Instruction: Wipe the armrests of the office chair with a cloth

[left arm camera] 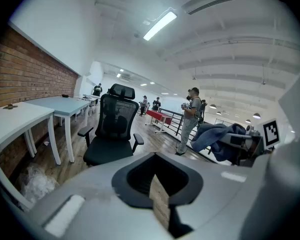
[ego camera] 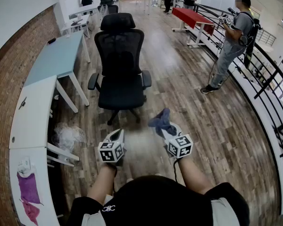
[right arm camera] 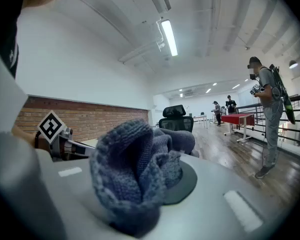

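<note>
While my right tongs (ego camera: 166, 131) clamp the bunched blue cloth (ego camera: 160, 120), my left tongs (ego camera: 117, 134) sit closed and empty beside them; the office chair (ego camera: 120, 74) stands ahead, its armrests (ego camera: 146, 79) well apart from both.

A black short-sleeved top (ego camera: 160, 199) is worn, seen at the bottom centre of the frame. A small white logo (ego camera: 108, 209) is printed on it at the lower left, and pale grey panels (ego camera: 225, 213) are set along its bottom edge. The left gripper (ego camera: 117, 134) and right gripper (ego camera: 167, 130) are moulded in light grey. Each is fitted with a white cube (ego camera: 110, 152) printed with black square markers.
</note>
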A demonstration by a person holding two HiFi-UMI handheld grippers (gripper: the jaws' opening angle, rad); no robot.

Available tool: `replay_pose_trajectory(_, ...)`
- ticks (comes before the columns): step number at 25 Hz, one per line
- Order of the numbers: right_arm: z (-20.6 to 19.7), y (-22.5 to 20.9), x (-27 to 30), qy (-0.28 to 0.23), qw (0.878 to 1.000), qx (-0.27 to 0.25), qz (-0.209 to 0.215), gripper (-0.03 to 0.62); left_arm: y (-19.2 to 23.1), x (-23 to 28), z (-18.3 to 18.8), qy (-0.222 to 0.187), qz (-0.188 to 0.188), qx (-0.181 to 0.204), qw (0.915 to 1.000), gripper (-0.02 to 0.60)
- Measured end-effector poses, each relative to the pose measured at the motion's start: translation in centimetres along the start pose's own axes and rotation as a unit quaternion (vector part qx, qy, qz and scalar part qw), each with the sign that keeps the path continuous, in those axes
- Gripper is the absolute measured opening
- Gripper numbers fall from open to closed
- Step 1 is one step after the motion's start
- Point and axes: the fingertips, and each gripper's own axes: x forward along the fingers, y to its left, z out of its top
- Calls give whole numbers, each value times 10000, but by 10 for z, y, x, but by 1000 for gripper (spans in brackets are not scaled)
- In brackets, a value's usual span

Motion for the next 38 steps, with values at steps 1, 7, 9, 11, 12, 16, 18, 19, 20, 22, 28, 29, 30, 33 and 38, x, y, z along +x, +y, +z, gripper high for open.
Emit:
replay_pose_trajectory(1, -1, 0, 0, 4, 10000, -5, -6, 43, 1, 1, -1, 3, -1, 5, 10000, 6)
replay_pose_trajectory(7, -3, -1, -2, -54, 9999, 142, -79, 44, 3, 3, -4, 18, -59, 19, 10000, 6)
replay_pose_trajectory(9, -2, -2, -3, -99, 9996, 228, -113, 44, 3, 3, -4, 22, -62, 8, 10000, 6)
replay_pose_trajectory(11, -1, -2, -3, -107, 9996, 230, -123, 44, 3, 3, -3, 8, -69, 5, 10000, 6)
replay_pose_trajectory(12, -2, -3, -3, -91, 9997, 205, -128, 45, 3, 4, -2, -3, -76, 2, 10000, 6)
replay_pose_trajectory(16, -6, 2, 3, 8, 9998, 150, -158, 46, 9, 4, -3, -8, -110, -37, 9999, 6)
replay_pose_trajectory(18, -8, 8, 8, 39, 9998, 135, -144, 44, 15, 2, -6, 23, -125, -46, 9999, 6)
replay_pose_trajectory(19, -9, 10, 10, 62, 9998, 129, -138, 45, 17, 1, -7, 34, -133, -53, 9999, 6)
replay_pose_trajectory(20, -10, 13, 11, 90, 9998, 125, -134, 46, 20, 1, -8, 38, -140, -63, 9999, 6)
replay_pose_trajectory(22, -13, 18, 13, 146, 9997, 109, -144, 46, 25, 0, -9, 33, -143, -85, 9999, 6)
replay_pose_trajectory(28, -16, 35, 24, 219, 9993, 46, -283, 46, 48, -9, -7, -12, -227, -47, 9997, 6)
replay_pose_trajectory(29, -17, 39, 24, 219, 9992, 57, -318, 46, 52, -12, -8, 1, -229, -31, 9997, 6)
replay_pose_trajectory(30, -19, 43, 24, 209, 9991, 74, -360, 46, 57, -15, -11, 20, -215, -14, 9998, 6)
replay_pose_trajectory(33, -20, 55, 27, 147, 9989, 97, -429, 46, 73, -22, -17, 130, -164, 27, 9998, 6)
replay_pose_trajectory(38, -23, 55, 35, 236, 9990, 28, -367, 46, 80, -21, -18, 140, -158, 39, 9998, 6)
